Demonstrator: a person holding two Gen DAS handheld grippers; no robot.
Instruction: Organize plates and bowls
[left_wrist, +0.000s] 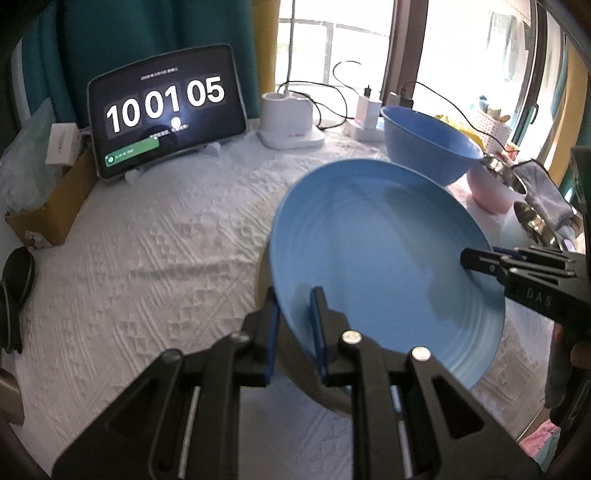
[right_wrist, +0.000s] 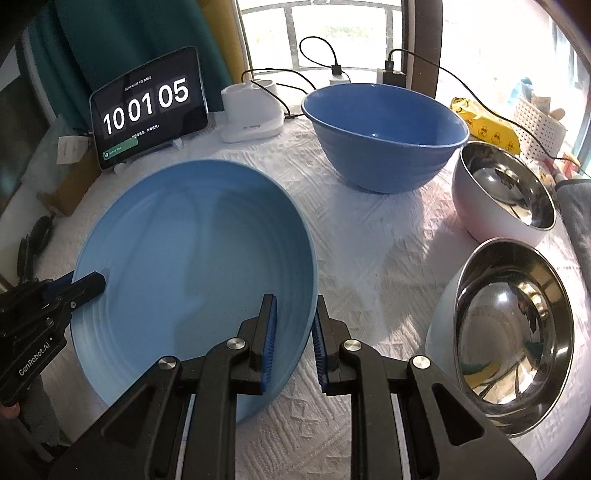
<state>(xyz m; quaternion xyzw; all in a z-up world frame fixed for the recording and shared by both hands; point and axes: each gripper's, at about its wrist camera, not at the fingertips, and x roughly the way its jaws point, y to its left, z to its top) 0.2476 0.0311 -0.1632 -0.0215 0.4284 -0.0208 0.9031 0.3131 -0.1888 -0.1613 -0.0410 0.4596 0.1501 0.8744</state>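
The plate (left_wrist: 384, 258), frame centre, is held above the tabletop (left_wrist: 166, 258): its rim sits between the narrowed jaws of both the left gripper (left_wrist: 294, 325) and right gripper (right_wrist: 294, 332).

The widest open stretch of the table (left_wrist: 147, 258) lay at centre and lower left of the left wrist view, bare white cloth. A tablet (left_wrist: 166, 110) and white charger base (left_wrist: 290, 122) closed off its upper edge, a cardboard box (left_wrist: 48, 206) its left edge. In the right wrist view, the light blue plate (right_wrist: 195, 258) filled the left half; the blue bowl (right_wrist: 384, 136) and two steel bowls (right_wrist: 513, 314) crowded the right, with a narrow strip of cloth between.
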